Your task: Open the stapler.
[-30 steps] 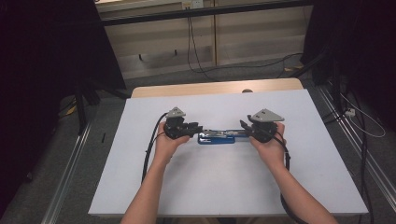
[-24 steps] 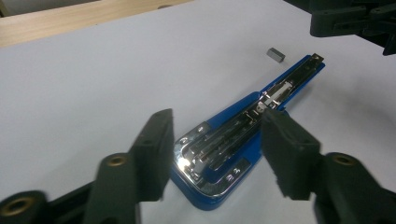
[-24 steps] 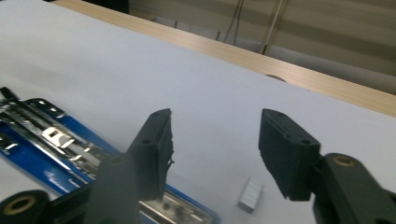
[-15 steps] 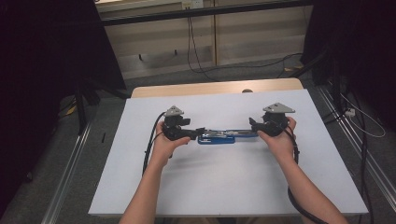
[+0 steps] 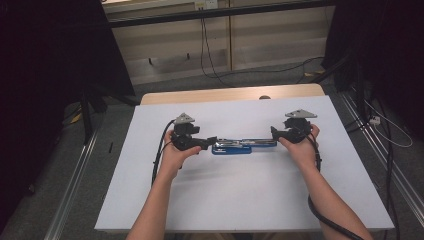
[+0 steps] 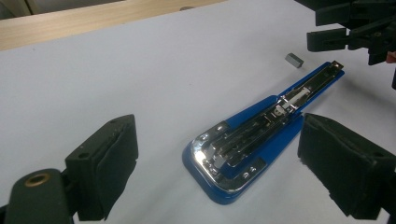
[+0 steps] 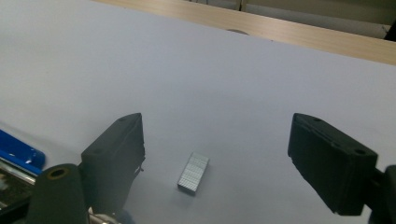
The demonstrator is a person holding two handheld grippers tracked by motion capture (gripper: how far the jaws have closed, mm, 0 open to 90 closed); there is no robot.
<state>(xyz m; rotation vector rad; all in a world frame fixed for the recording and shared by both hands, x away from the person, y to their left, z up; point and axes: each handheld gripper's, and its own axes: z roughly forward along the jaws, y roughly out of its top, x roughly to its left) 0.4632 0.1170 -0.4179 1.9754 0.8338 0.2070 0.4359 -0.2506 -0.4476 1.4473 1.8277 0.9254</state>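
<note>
Now both my tools have just been opening: left tool (image 6: 219,163) straddles the blue stapler (image 6: 261,140), lying opened flat on the desk (image 5: 250,200) for loading; right tool (image 7: 215,163) hovers wide over the staple strip (image 7: 193,173), grasping nothing.

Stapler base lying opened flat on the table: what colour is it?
Blue, with silver metal parts inside; the stapler shows best in the left gripper view.

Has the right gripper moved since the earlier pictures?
Yes. In the high view the right gripper has slid to the right, off the blue stapler and closer to the right edge of the white table. Its jaws have just been opening and hold nothing.
</note>
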